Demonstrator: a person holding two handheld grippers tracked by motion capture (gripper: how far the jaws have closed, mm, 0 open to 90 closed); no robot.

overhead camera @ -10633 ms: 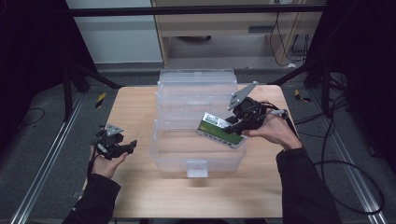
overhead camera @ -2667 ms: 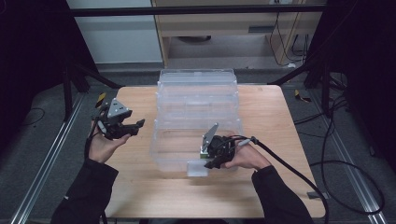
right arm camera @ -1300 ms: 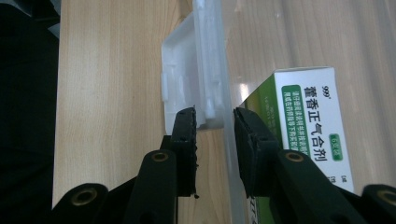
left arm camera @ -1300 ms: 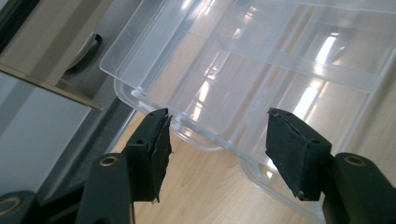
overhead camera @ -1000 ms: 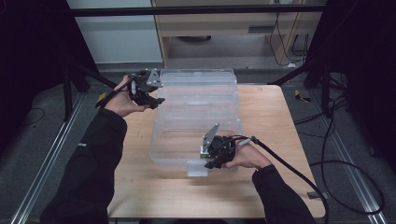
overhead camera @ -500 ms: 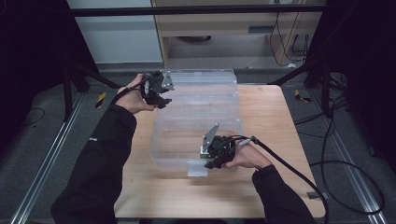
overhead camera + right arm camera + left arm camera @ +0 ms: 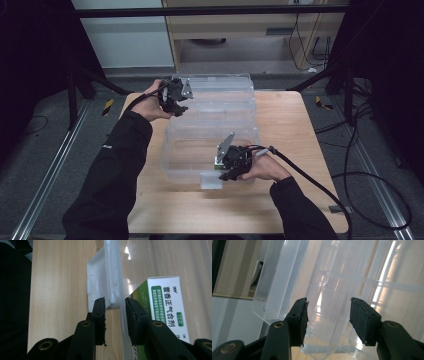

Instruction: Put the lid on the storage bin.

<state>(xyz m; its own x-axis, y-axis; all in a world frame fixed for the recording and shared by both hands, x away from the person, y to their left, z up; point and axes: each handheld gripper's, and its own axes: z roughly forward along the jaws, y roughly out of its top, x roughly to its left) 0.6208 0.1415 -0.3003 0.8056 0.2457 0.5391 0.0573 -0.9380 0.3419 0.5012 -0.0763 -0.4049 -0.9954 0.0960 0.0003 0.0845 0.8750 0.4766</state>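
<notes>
The left gripper (image 7: pixel 176 95) has moved to the far lid (image 7: pixel 215 87) of the clear box (image 7: pixel 172 150), jaws closing but empty, while the right gripper (image 7: pixel 231 165) pinches the near wall by the latch (image 7: pixel 211 180), ready to shut it.

The left claw (image 7: pixel 176 100) reaches far forward, its jaws just closing partway on nothing, while the right claw (image 7: pixel 226 167) stays low, jaws narrow.

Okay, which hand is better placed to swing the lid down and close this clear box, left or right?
Left, probably. The left gripper is up at the raised lid, jaws open around its edge and just closing. The right gripper is busy steadying the box's front wall by the latch.
</notes>
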